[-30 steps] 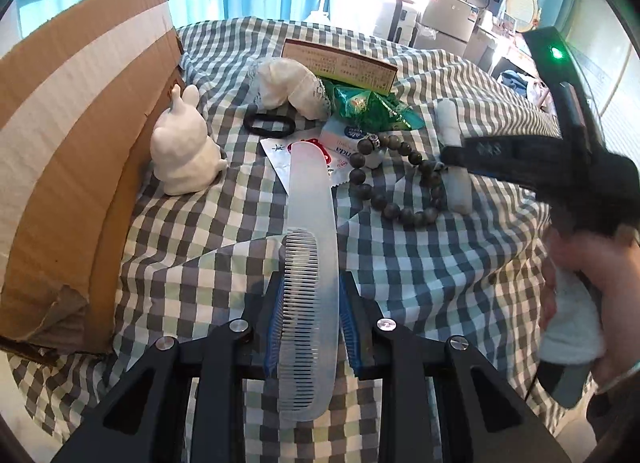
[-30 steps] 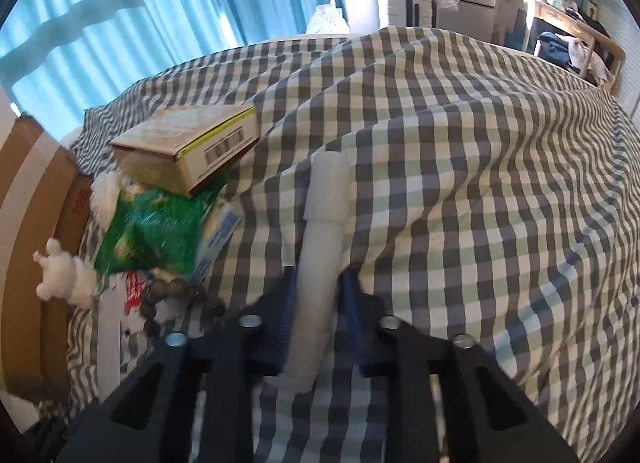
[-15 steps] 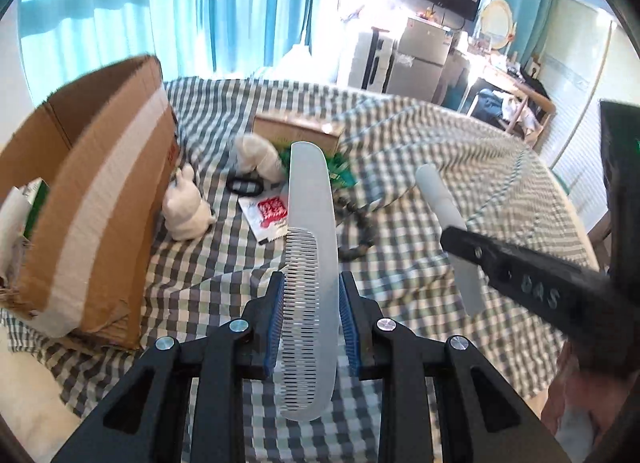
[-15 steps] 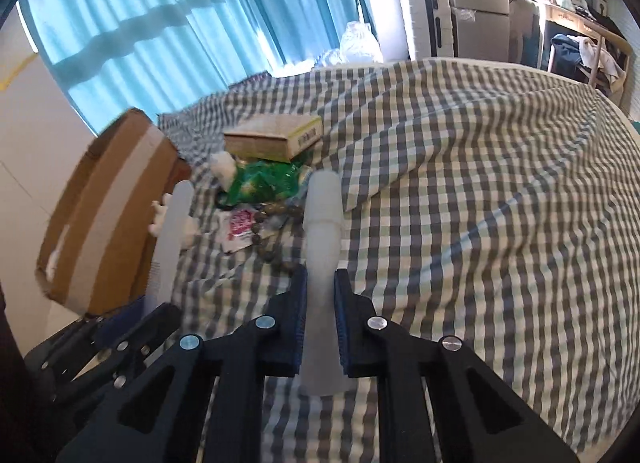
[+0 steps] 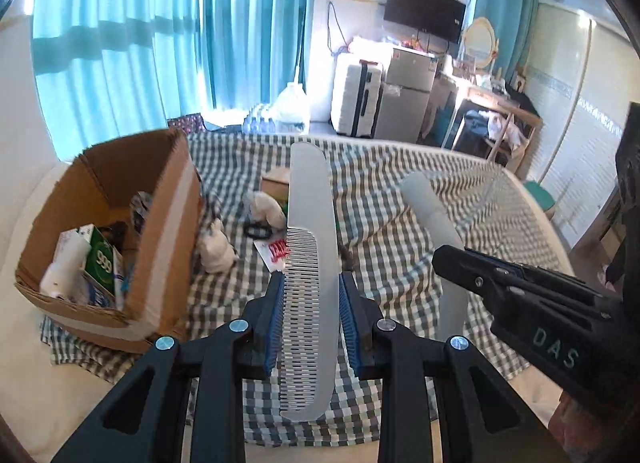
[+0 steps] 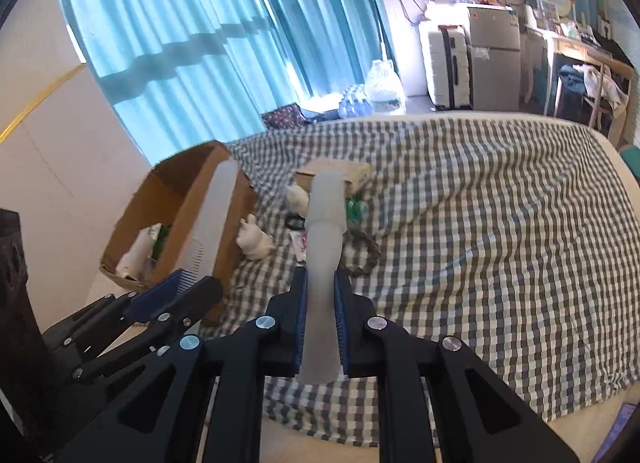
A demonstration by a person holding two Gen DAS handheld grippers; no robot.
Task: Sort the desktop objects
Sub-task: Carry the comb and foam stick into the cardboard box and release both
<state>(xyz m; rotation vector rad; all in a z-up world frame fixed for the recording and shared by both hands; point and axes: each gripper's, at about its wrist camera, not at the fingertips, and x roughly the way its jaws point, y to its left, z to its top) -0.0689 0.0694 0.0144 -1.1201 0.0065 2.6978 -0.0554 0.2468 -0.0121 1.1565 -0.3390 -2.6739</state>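
From the left wrist camera, the left gripper [image 5: 308,319] has its blue pads pressed on the two long edges of a translucent comb [image 5: 308,263], jaws only narrowly apart — just the comb's width. The comb's long axis runs straight out along the fingers, its rounded handle end pointing away over the checked cloth [image 5: 400,263] and its toothed half between the pads. The open cardboard box [image 5: 120,247] sits down and to the left of the jaws, already holding a green-and-white carton and other packets, so the comb must swing left and tip down to go in; this hand looks the nearer of the two to the box. At right in this view the right gripper [image 5: 456,259] carries a frosted tube [image 5: 436,223], farther from the box. From the right wrist camera, the right gripper [image 6: 322,327] is almost fully closed on that tube [image 6: 324,255], which also lies along the fingers with its wider capped end away from the camera. The box [image 6: 180,231] is to the left, beyond the left gripper [image 6: 192,283] and its comb [image 6: 212,219] — so, by my judgement, the comb goes first. A white rabbit figurine [image 6: 254,241], a string of beads [image 6: 366,247] and a small carton [image 6: 336,175] lie on the cloth, not yet sorted.
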